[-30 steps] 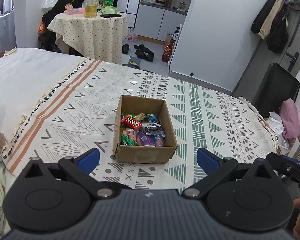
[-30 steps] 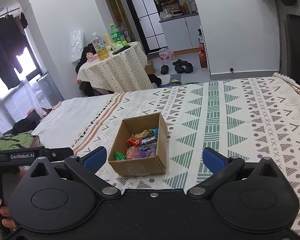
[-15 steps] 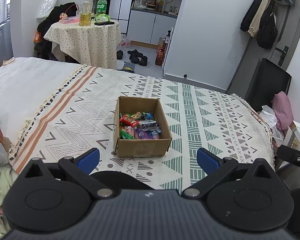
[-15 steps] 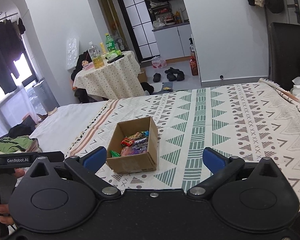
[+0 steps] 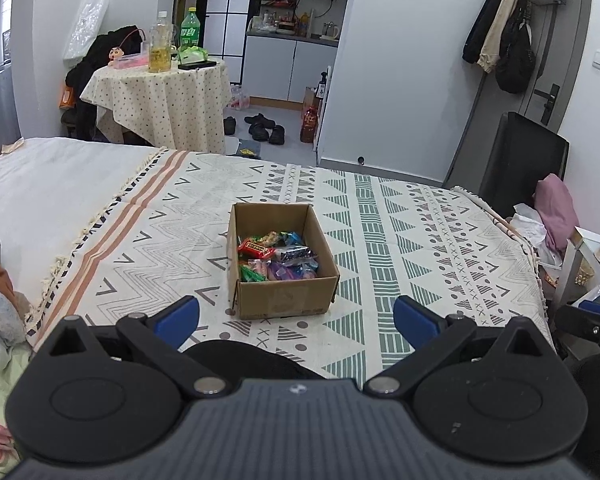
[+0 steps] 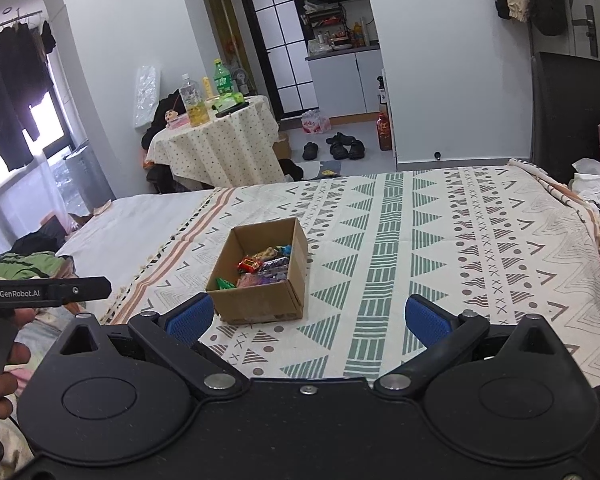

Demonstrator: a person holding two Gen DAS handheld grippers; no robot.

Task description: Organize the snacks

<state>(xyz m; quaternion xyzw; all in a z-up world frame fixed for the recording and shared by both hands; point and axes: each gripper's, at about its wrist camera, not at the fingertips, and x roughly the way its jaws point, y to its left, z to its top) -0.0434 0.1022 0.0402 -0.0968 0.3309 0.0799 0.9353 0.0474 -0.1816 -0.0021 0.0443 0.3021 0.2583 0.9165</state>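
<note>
Left wrist view: cardboard box [image 5: 282, 258] sits at frame centre on the patterned bedspread [image 5: 420, 248], open-topped, with the wrapped snacks [image 5: 276, 258] heaped inside; nothing lies loose on the cloth around it. Left gripper [image 5: 296, 318] hangs short of the box's near wall, fingers spread wide, nothing between them. Right gripper [image 6: 308, 318] likewise released and empty, with the box [image 6: 260, 272] toward 11 o'clock of its gap. Risks, as judged: the box is light and rests on soft bedding, so a finger catching its rim could tip or slide it and spill the wrappers; the glossy wrappers are small and packed together, so a pinch may slip or lift two at once; both tools entering the one opening could collide. Surface: a bed, the geometric spread covering it, a plain white sheet [image 5: 52, 176] at 9 o'clock. Room: a small table with a dotted cloth [image 5: 156, 100] carrying bottles at 11 o'clock, shoes [image 5: 266, 128] on the floor at 12, a kitchen nook beyond, coats [image 5: 500, 28] hung by the door at 1 o'clock.
</note>
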